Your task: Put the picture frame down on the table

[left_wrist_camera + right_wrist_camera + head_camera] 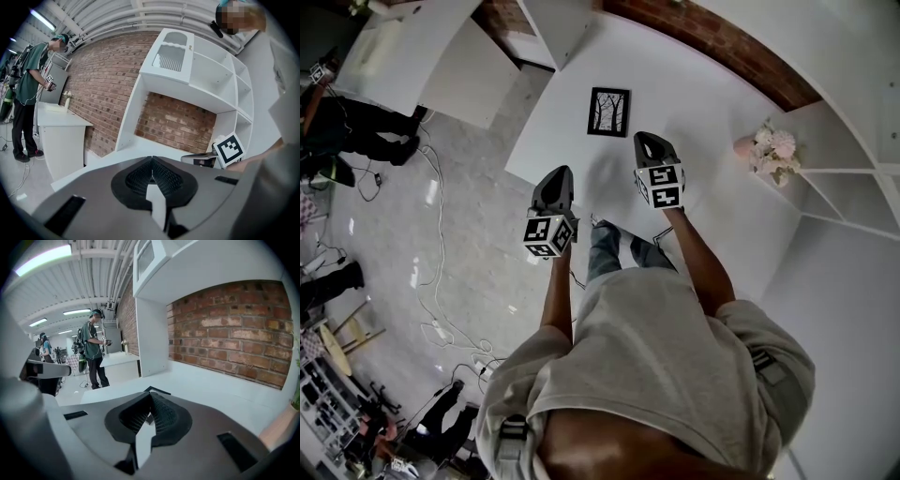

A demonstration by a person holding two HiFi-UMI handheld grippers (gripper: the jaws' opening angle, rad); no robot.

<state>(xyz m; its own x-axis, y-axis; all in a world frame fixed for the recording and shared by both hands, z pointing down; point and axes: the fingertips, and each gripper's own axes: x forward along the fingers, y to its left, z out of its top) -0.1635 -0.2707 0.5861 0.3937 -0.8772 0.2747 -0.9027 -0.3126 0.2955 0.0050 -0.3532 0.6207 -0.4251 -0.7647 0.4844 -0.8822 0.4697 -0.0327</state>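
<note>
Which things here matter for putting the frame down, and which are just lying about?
Job: picture frame, flat on the table; left gripper and right gripper, both jaws together, empty.
Lying about: flowers, shelves, floor cables.

Big workshop kind of space. A red brick wall (234, 329) runs along the far side, with white shelving units (206, 79) built up against it on the right. A white table (694, 84) sits right in front of the brick. The floor (469, 234) is pale grey and a bit glossy, with cables (442, 246) snaking across it on the left. Overhead there are exposed pipes (101, 273) and long strip lights (44, 258). More white counters (412, 56) far left, with people (93, 352) standing near them.
</note>
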